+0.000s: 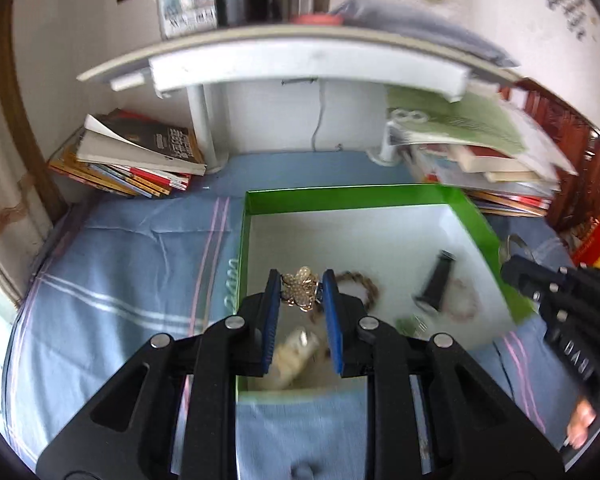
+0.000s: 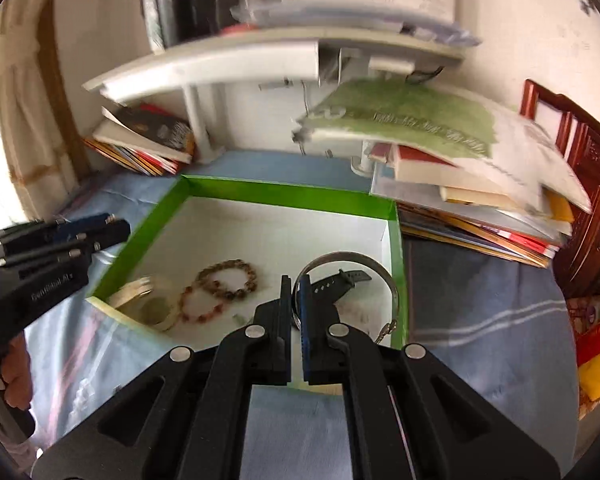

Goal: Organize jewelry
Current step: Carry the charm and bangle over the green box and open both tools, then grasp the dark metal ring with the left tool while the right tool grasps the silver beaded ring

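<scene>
A green-walled box (image 1: 340,196) with a white floor lies on a blue cloth; it also shows in the right wrist view (image 2: 284,190). My left gripper (image 1: 302,290) is shut on a gold flower-shaped jewel (image 1: 300,294) and holds it above the box. My right gripper (image 2: 297,292) is shut on a silver bangle (image 2: 352,258) over the box's right side. Inside lie a brown bead bracelet (image 2: 228,278), a reddish bead bracelet (image 2: 196,306), a black watch strap (image 2: 340,284) and pale bangles (image 2: 148,300).
Book stacks lie at the back left (image 1: 140,160) and back right (image 2: 480,184). A grey shelf (image 1: 300,60) stands over the back of the table. A wooden chair (image 2: 580,184) is at the far right. The blue cloth (image 1: 120,280) surrounds the box.
</scene>
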